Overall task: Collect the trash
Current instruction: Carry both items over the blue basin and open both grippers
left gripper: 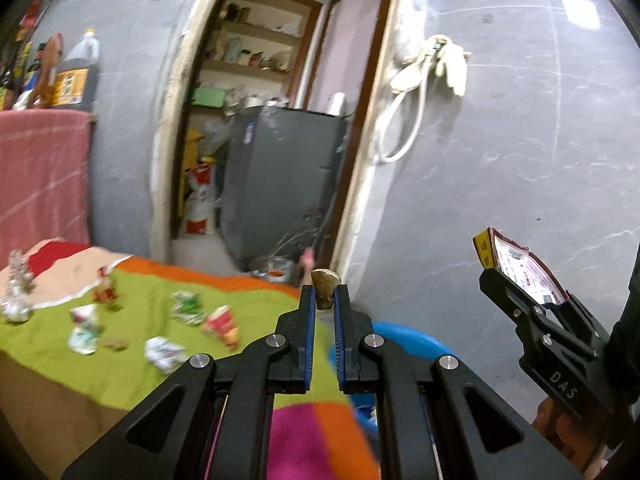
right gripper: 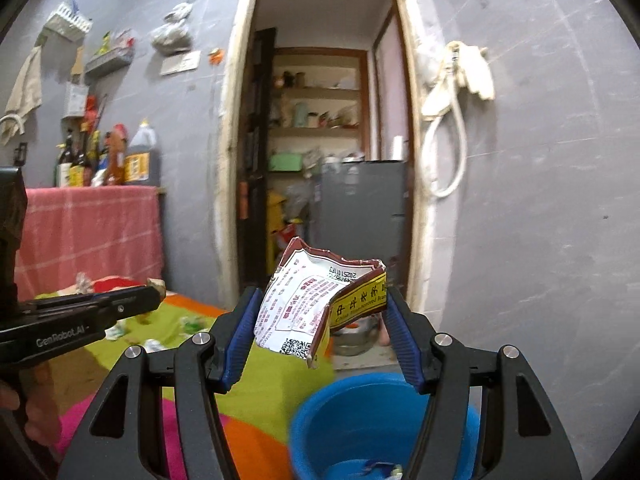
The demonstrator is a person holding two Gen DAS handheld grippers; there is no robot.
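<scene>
Right wrist view: we clamp our right gripper [right gripper: 320,312] on a torn packet [right gripper: 308,304], blue basin [right gripper: 384,416] just below | left gripper [left gripper: 325,300] pinches a brown scrap [left gripper: 325,290] | several wrappers [left gripper: 188,306] remain on the cloth-covered tabletop [left gripper: 132,364] left of it.

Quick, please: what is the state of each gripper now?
Left gripper: closed on a small brown scrap.
Right gripper: closed on a torn food wrapper, above the blue tub.

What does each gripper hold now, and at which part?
Left gripper: a small brown scrap, pinched at its lower end. Right gripper: a torn wrapper, held by its two side edges.
</scene>
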